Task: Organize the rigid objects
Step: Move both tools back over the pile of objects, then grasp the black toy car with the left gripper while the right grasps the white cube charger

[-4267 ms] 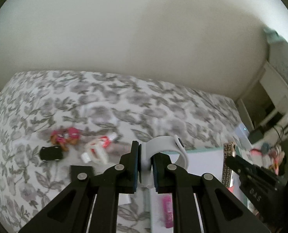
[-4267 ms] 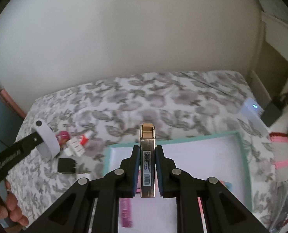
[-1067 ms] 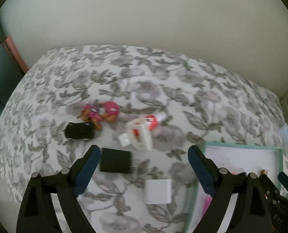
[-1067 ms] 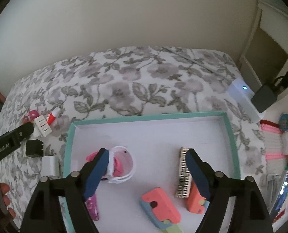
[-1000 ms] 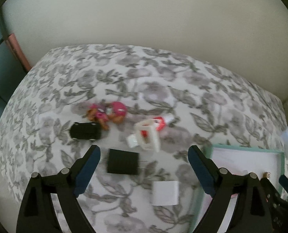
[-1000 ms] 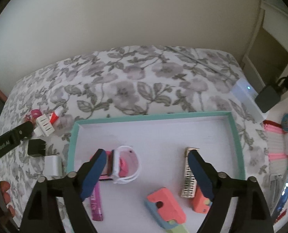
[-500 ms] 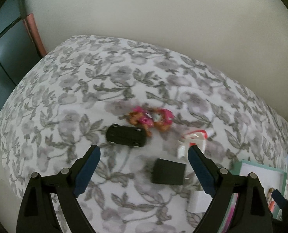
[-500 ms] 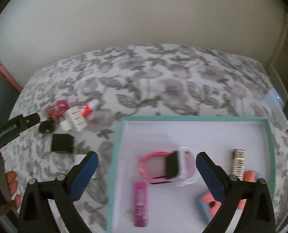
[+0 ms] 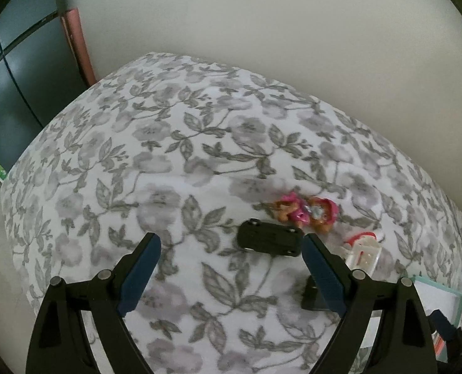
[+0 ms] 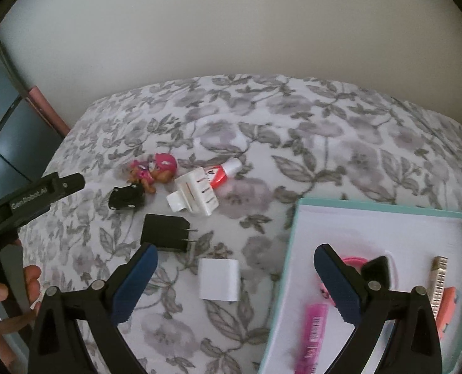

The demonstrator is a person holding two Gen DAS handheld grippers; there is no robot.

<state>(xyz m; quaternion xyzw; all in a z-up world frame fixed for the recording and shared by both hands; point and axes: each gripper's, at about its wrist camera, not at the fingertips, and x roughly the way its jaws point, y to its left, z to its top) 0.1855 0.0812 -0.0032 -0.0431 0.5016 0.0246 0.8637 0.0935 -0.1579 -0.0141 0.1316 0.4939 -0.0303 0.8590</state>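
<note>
I see the white charger block point(image 10: 219, 279) lying flat on the flower-print bed point(image 10: 308, 131), just left of the teal-rimmed tray point(image 10: 383, 210), my landmark here. Farther left of the tray lie the black plug adapter point(image 10: 165, 233), a white clip point(image 10: 193, 195) touching a small red-and-white tube point(image 10: 224, 171), the black toy car point(image 10: 127, 198) and two pink figurines point(image 10: 154, 168). Inside the tray sit a pink watch point(image 10: 362, 268), a pink stick point(image 10: 312, 336), a pale strip point(image 10: 438, 280) and an orange piece point(image 10: 447, 308).

My right hand-held gripper point(image 10: 235, 280) hangs spread wide over the charger block and the tray's left rim, its jaws having just been opening with nothing clamped. My left hand-held gripper point(image 9: 229, 272) is likewise wide and empty, left of the tray, the toy car point(image 9: 269, 239) just beyond its right fingertip.
</note>
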